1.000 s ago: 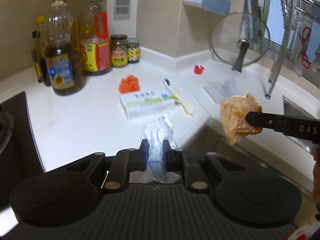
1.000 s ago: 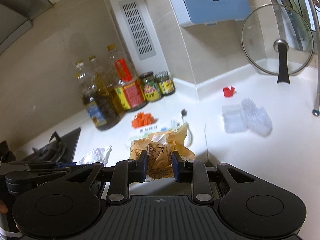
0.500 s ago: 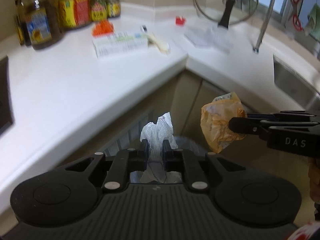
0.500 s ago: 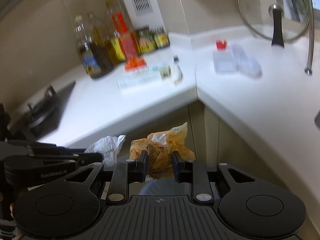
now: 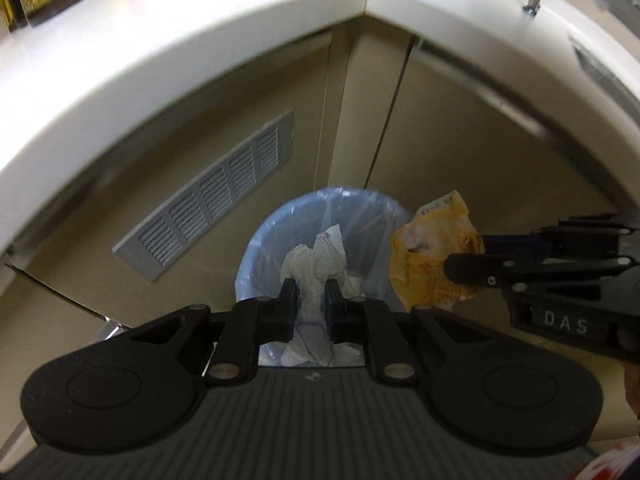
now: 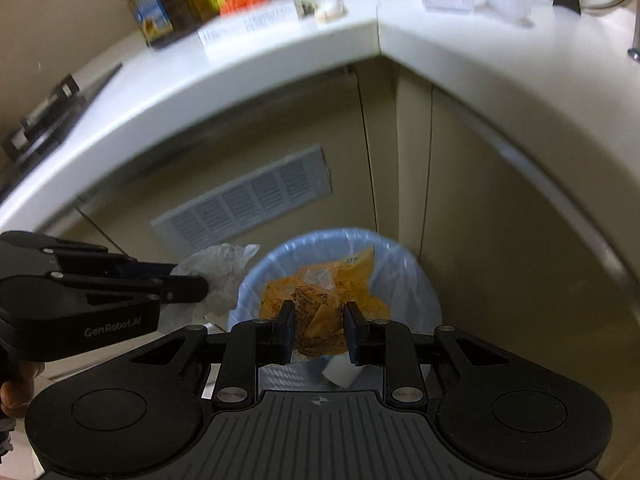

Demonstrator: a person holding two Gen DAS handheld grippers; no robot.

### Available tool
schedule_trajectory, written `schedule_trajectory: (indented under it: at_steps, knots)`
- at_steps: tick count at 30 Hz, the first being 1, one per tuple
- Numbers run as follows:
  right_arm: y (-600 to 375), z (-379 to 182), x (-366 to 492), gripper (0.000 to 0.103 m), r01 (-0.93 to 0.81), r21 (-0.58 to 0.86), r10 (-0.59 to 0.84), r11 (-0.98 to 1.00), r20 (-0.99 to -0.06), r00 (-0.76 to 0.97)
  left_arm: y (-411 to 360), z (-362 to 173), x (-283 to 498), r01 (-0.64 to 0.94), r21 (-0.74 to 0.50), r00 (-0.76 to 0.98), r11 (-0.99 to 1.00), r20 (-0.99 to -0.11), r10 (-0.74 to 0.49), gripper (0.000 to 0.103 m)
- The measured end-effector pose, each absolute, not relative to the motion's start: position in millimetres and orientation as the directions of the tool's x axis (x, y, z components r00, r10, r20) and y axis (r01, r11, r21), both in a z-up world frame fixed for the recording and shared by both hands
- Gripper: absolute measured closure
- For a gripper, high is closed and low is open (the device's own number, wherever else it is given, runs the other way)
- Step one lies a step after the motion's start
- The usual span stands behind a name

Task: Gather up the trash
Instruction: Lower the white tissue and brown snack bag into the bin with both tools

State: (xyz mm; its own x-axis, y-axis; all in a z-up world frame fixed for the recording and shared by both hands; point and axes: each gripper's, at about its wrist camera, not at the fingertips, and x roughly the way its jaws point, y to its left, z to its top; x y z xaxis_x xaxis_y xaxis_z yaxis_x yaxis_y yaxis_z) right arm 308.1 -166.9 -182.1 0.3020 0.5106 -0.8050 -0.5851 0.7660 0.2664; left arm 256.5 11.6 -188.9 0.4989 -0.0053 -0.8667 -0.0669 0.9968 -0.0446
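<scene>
Crumpled white plastic (image 5: 316, 264) sits clamped between the left gripper (image 5: 311, 300) pads; a yellow wrapper (image 6: 320, 300) is pinched in the right gripper (image 6: 319, 320). Directly beyond both claws stands the blue-lined bin (image 5: 280, 240), mouth open. Step in hand: disposal. Next move, by judgement: part each claw over the bin.

Crumpled white wrapper (image 5: 316, 256), orange wrapper (image 6: 320, 300) above blue-lined bin (image 5: 260, 248).

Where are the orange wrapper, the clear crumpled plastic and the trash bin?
orange wrapper (image 6: 320, 300), right wrist view, its crinkled middle.
clear crumpled plastic (image 5: 314, 264), left wrist view, upper bunch.
trash bin (image 6: 416, 276), right wrist view, liner's right rim.
</scene>
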Motion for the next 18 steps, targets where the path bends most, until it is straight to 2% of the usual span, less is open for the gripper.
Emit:
schedule_trajectory:
  at_steps: [18]
  knots:
    - [-146.2,-267.2,329.0,0.077,-0.569,0.236,0.422,0.787,-0.880,0.218,16.7,-254.7,286.3,-0.092,-0.080,0.444,0.993,-0.895,-0.030,0.090]
